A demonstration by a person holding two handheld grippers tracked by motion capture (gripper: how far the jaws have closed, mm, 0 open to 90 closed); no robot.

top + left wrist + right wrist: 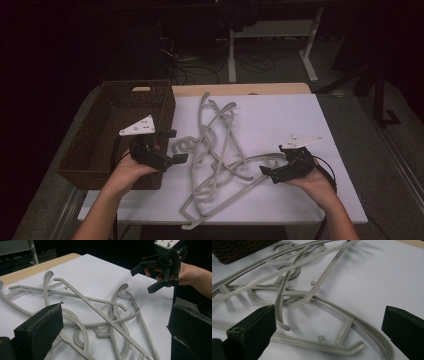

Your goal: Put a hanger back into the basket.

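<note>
Both tools, left [169, 146] and right [274, 164], gape over tangled smooth grey plastic hangers [220, 155].

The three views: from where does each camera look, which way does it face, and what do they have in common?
High view: above the person's side, facing forward and down on the table, basket, hangers; forearms, left gripper, right gripper.
Left gripper view: along its open jaws, across the hangers toward the right gripper.
Right gripper view: low between open jaws, onto hangers.
All share the hangers.
</note>
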